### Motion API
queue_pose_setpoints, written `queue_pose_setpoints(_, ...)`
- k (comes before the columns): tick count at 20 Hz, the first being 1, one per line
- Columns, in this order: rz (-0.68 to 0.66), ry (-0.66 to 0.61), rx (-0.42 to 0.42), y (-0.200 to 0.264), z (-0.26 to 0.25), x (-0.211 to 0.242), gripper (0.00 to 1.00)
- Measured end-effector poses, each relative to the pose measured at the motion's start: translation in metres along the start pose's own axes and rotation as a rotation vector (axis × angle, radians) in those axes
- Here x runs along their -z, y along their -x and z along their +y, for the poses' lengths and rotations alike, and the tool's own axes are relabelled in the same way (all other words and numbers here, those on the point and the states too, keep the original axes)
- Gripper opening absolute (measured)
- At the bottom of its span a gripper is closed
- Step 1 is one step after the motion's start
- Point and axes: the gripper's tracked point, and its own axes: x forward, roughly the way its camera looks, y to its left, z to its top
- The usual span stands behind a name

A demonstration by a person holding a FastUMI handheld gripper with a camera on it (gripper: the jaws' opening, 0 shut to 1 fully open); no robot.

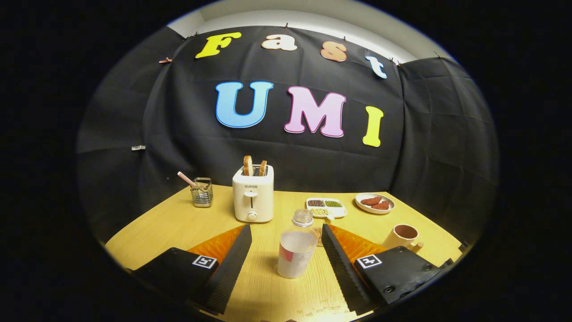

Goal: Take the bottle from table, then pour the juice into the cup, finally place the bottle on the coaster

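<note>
Wooden desk [187,228] in a booth with black cloth wall [178,134].
The tongs [286,250] stand apart, not touching the bottle [296,248] upright between them; far behind stands a toaster [253,194], right a cup [402,236], beyond the bottle a coaster [317,235], partly hidden.

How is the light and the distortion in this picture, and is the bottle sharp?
Gripper view: warm light on the table, dim toward the booth wall; a bright glare patch on the near table edge. Fisheye bends the table edges and wall. The bottle stands sharp between the open gripper fingers, untouched; the toaster and cup are also in focus.
</note>
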Motion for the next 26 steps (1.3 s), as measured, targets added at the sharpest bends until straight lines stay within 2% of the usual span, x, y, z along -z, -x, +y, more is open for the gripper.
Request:
queue_pose_setpoints(3,0.028,0.039,0.016,-0.016,-0.003,0.019,0.97)
queue_pose_setpoints(9,0.067,-0.026,0.055,-0.051,-0.009,0.056,0.97)
queue_pose_setpoints(12,0.08,0.004,0.06,-0.061,-0.01,0.068,0.97)
queue_pose_setpoints(20,0.065,0.022,0.093,-0.084,-0.018,0.071,0.97)
queue_pose_setpoints(23,0.055,0.023,0.111,-0.089,-0.024,0.067,0.83)
queue_pose_setpoints(26,0.063,-0.003,0.112,-0.092,-0.028,0.07,0.81)
